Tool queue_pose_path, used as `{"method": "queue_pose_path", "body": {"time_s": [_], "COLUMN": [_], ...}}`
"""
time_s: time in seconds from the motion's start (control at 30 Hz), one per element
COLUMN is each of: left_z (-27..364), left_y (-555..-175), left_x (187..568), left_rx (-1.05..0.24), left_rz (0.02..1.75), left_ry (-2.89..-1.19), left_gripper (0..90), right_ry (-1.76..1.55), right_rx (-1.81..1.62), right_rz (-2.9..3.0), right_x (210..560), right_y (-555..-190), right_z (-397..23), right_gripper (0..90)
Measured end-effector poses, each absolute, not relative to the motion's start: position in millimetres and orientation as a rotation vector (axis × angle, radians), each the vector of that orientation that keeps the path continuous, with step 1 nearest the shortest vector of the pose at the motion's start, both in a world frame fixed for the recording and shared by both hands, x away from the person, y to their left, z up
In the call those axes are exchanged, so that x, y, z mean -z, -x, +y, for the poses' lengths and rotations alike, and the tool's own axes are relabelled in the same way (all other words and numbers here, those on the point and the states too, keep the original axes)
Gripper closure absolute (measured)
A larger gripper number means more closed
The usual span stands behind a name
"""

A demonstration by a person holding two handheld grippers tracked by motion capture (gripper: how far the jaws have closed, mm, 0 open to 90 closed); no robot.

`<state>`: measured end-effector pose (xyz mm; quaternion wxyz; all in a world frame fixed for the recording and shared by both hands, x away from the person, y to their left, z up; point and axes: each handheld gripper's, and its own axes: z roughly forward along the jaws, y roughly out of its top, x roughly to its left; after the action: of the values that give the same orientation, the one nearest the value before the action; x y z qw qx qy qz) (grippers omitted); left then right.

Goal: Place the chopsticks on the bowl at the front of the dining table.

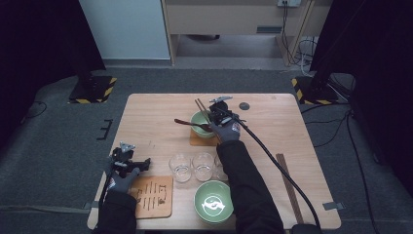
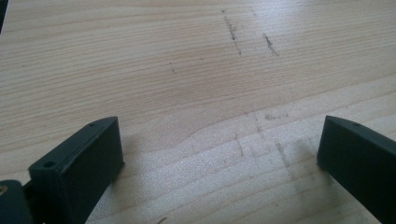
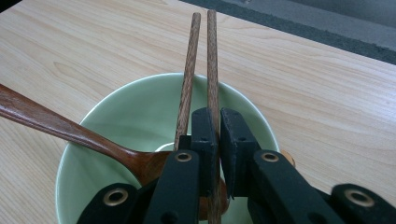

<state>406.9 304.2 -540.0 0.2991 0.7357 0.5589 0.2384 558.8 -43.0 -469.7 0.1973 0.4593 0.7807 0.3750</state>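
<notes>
Green glaze marks the near bowl [image 1: 213, 202] at the lower centre of the high view, with two glasses [image 1: 192, 166] just above it and a printed wooden mat [image 1: 152, 196] at lower left. Beside that mat the left claw [image 1: 130, 163] hovers over bare desk [image 2: 187, 84], jaws wide apart and empty. Farther up, at frame centre, the right claw [image 3: 218, 140] is clamped on one chopstick [image 3: 212, 60] of a pair over the far bowl [image 3: 116, 121], which also holds a wooden spoon [image 3: 56, 126]. The second chopstick [image 3: 188, 70] lies outside the jaws; a clean lift probably requires regripping both sticks together.
</notes>
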Motion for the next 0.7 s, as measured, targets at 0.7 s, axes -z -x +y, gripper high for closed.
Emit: {"method": "queue_pose_path", "body": {"time_s": [0.7], "left_z": [304], "left_y": [-407], "left_x": [540], "left_rx": [-0.633], "left_rz": [1.484], "left_ry": [-1.954], "left_gripper": [0.0], "right_ry": [-1.232], "right_rx": [-1.092], "right_rz": [2.196], "right_x": [460], "right_y": [-550], "right_z": [-42], "right_gripper": [63.9]}}
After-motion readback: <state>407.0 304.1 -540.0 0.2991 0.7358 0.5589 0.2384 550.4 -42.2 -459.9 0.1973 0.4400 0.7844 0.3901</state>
